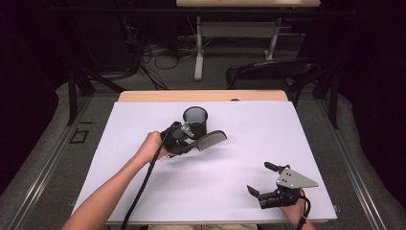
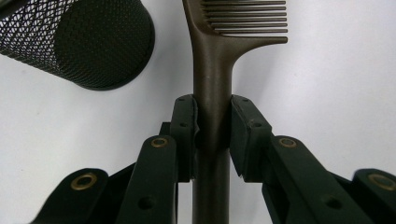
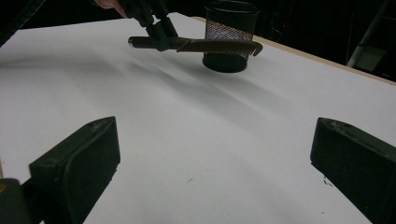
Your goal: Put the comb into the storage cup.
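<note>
One comb, one mesh cup, bare white desk (image 1: 143, 191) around.
Left tool (image 1: 190, 139) clamps the comb (image 1: 210, 140) beside the mesh cup (image 1: 195, 120); right tool (image 1: 261, 181) gapes wide near the desk's front edge.

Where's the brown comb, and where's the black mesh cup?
Brown plastic comb (image 2: 212, 70), left gripper view, on its handle just above the claw.
Black wire-mesh cup (image 1: 195, 120), high view, on its outer side wall.

Comb (image 3: 219, 45) clamped beside mesh cup (image 3: 229, 35)
</note>
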Motion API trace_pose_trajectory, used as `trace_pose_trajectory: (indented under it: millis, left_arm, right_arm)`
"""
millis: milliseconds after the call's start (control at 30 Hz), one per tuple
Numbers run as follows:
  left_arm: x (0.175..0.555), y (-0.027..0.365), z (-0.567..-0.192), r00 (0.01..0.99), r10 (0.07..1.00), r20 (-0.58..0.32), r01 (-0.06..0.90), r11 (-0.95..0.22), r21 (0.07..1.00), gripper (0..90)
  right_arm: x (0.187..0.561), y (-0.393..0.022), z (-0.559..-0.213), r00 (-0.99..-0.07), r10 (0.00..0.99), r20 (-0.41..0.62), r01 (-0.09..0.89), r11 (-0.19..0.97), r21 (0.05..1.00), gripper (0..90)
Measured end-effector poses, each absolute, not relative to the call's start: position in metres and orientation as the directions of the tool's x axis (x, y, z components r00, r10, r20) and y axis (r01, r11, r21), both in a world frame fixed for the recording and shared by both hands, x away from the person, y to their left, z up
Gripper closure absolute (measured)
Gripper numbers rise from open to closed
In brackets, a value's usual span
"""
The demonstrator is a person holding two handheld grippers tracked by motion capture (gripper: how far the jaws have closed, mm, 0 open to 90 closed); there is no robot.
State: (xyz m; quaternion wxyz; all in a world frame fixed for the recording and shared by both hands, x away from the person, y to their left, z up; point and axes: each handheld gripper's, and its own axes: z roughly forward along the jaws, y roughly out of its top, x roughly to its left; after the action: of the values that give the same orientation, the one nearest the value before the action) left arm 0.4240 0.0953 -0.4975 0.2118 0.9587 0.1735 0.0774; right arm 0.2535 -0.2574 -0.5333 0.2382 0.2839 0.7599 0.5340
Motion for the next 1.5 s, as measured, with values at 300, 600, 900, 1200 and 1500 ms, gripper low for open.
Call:
trace_pose_trajectory:
  millis: [300,600,900,1200,1500]
  left_arm:
    - [0.418,0.101,-0.496,0.925,0.371,0.085,0.292,-0.835,0.466,72.6]
    - [0.411,0.109,-0.493,0.916,0.391,0.094,0.29,-0.804,0.519,72.6]
    - [0.404,0.115,-0.493,0.908,0.409,0.09,0.292,-0.773,0.562,72.6]
    - [0.399,0.128,-0.493,0.889,0.449,0.084,0.304,-0.718,0.626,72.6]
    - [0.395,0.135,-0.491,0.882,0.463,0.084,0.302,-0.694,0.654,72.6]
  right_arm:
    - [0.254,-0.257,-0.533,-0.724,0.687,-0.059,0.18,0.27,0.946,1.0]
    - [0.254,-0.257,-0.534,-0.723,0.689,-0.057,0.181,0.269,0.946,1.0]
    - [0.254,-0.256,-0.533,-0.722,0.69,-0.062,0.18,0.273,0.945,1.0]
    - [0.254,-0.256,-0.534,-0.72,0.691,-0.062,0.183,0.275,0.944,1.0]
    - [0.254,-0.256,-0.534,-0.719,0.693,-0.059,0.183,0.271,0.945,1.0]
